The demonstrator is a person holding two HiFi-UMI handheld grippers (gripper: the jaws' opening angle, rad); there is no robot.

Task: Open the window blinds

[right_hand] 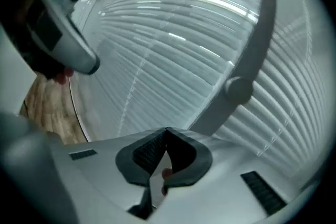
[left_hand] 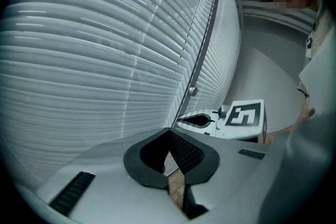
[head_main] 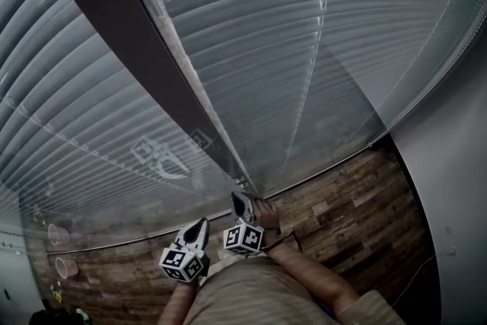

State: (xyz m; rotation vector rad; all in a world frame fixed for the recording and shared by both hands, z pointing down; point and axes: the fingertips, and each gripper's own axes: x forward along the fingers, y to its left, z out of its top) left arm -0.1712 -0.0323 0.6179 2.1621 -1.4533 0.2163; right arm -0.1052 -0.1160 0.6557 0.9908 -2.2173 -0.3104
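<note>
Wood-plank floor [head_main: 342, 217] ran along the foot of the window, with a pale wall [head_main: 456, 179] closing in on the right and a dark frame post [head_main: 129, 34] splitting the glass into two panels. The window blinds [head_main: 304, 49] covered both panels right down to the floor line, their grey slats lying level and overlapped, crossed by thin cords [head_main: 316, 49]. The person's forearm [head_main: 304, 270] reached forward and low. It carried the right gripper [head_main: 240, 198] up to the bottom of the post, while the left gripper [head_main: 199, 226] sat just beside it, a little nearer the body and apart from the blinds. Both pointed at the slats. The wand [right_hand: 252, 50], with a round knob [right_hand: 239, 89], hung lengthwise along the post, its lower end just beside the right gripper's jaws. Those jaws were clenched tip to tip, and I could not tell whether they pinched it. The left jaws were likewise pressed together with nothing in them.
</note>
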